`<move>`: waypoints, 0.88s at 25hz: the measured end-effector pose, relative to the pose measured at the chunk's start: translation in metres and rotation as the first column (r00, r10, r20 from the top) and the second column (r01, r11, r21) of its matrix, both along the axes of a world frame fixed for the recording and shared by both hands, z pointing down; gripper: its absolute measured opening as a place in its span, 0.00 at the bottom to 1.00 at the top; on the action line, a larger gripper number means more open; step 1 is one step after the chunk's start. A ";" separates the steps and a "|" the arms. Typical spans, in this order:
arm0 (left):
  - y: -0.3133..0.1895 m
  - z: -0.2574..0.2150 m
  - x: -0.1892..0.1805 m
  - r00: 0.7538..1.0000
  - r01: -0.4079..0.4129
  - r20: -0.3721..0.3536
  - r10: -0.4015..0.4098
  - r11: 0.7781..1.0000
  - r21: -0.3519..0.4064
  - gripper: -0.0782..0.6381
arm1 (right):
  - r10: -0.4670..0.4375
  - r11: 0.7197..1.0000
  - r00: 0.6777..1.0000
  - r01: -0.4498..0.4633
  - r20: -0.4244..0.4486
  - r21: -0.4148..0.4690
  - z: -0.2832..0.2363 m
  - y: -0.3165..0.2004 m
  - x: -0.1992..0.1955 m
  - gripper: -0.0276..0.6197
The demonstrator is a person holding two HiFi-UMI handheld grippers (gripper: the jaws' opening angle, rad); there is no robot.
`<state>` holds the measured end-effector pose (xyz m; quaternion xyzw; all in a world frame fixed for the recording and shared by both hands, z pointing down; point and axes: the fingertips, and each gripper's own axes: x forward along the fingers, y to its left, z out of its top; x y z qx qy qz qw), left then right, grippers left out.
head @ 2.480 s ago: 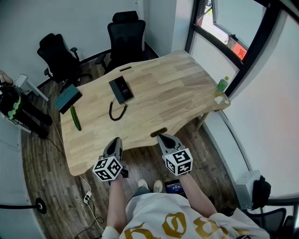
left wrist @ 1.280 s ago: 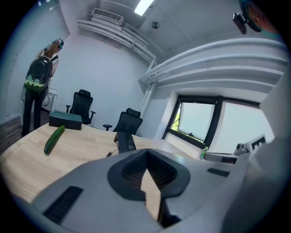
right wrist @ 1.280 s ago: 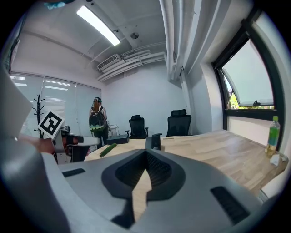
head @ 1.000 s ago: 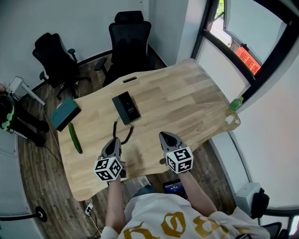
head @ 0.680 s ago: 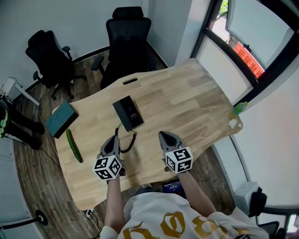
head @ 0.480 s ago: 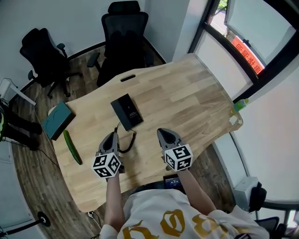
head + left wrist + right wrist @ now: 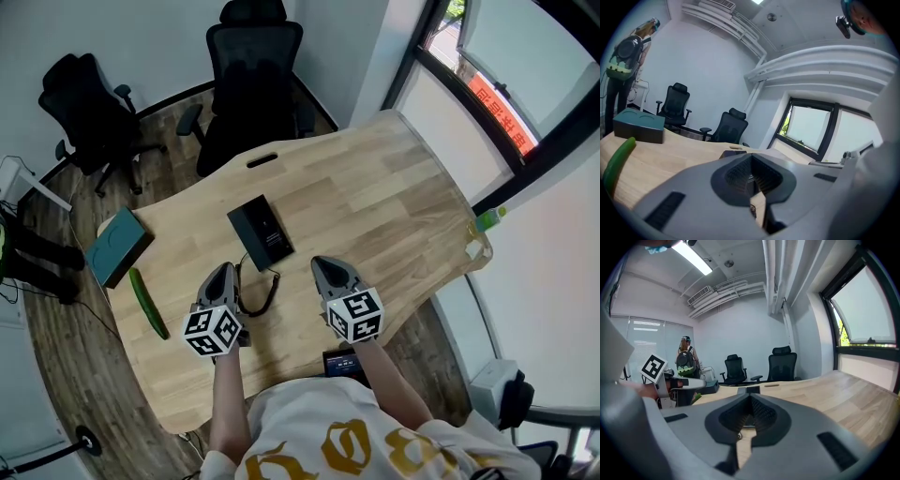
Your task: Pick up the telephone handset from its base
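Pale wooden table point(image 7: 375, 206), black office chairs point(image 7: 253, 66) — dark plank floor point(image 7: 56, 347), window point(image 7: 506, 56).

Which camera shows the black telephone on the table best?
The head view: it shows the whole telephone from above, unobstructed. Both gripper views catch only a low dark sliver of it, edge-on and far off.

Light wood tabletop point(image 7: 375, 197): black telephone point(image 7: 262, 232) around the middle, curly cord point(image 7: 265, 292) at its 6 o'clock, cucumber point(image 7: 148, 303) and teal box point(image 7: 118, 247) toward 9 o'clock.

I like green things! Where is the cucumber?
In the head view, the cucumber lies on the table near its left edge, beside the teal box.
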<state>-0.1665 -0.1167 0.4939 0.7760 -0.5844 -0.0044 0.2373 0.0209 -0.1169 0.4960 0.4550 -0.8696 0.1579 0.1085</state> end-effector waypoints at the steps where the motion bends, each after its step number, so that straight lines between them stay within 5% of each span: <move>1: -0.002 0.000 0.000 1.000 -0.001 -0.003 0.001 1.000 0.001 0.12 | -0.003 1.000 1.000 0.003 -0.002 0.001 0.000 -0.002 -0.001 0.05; 22: -0.030 0.031 -0.006 0.999 0.010 -0.046 -0.012 0.999 -0.051 0.12 | -0.027 0.998 1.000 0.027 -0.010 -0.048 0.031 -0.038 -0.010 0.05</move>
